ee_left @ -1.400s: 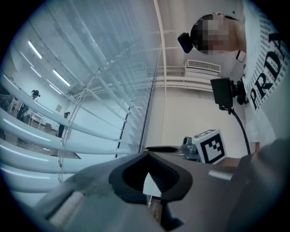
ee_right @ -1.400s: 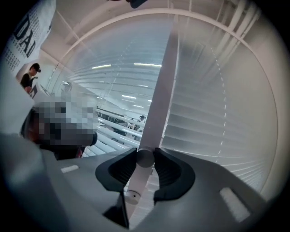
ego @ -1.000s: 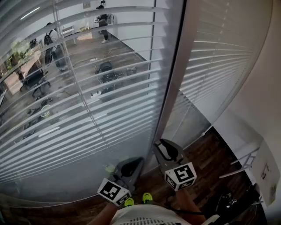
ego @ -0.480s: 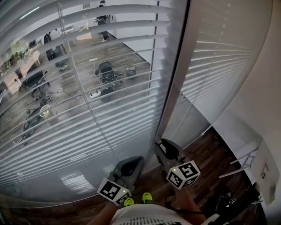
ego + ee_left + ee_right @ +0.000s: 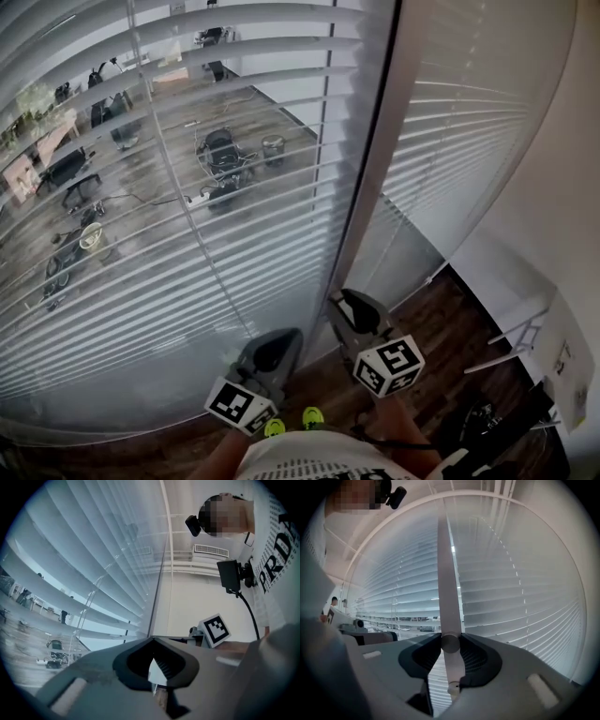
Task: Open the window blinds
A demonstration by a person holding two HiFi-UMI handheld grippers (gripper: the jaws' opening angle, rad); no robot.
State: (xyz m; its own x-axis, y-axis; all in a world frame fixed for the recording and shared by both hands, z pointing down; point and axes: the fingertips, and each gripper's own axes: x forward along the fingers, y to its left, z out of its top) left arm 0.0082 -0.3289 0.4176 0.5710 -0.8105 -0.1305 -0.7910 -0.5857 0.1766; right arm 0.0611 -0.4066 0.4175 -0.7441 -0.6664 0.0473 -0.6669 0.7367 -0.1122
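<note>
The tilt wand sits between the fingers of the right gripper, which are closed on it: a pad presses the pale rod from each side. From the fingers the wand runs straight up past the top of the right gripper view. Its knobbed lower end hangs just below them, toward the camera.

Beyond the fingertips hang the blinds, which fill the glass to the left of the window post. Their slats are tilted partly open, and in the head view an office chair and desks show through the gaps on a floor far below. To the right of the fingers, past the post, a second blind reads as a nearly solid white sheet.

The left gripper is held just left of the right gripper, apart from the wand. Its tips point at the lower slats without touching them. In its own view the left gripper has its fingertips drawn together, leaving only a narrow pale sliver between the ribbed pads. I cannot tell whether anything is caught there. The right gripper's marker cube shows to the right of those fingertips. Below both grippers in the head view lies dark wooden floor.
</note>
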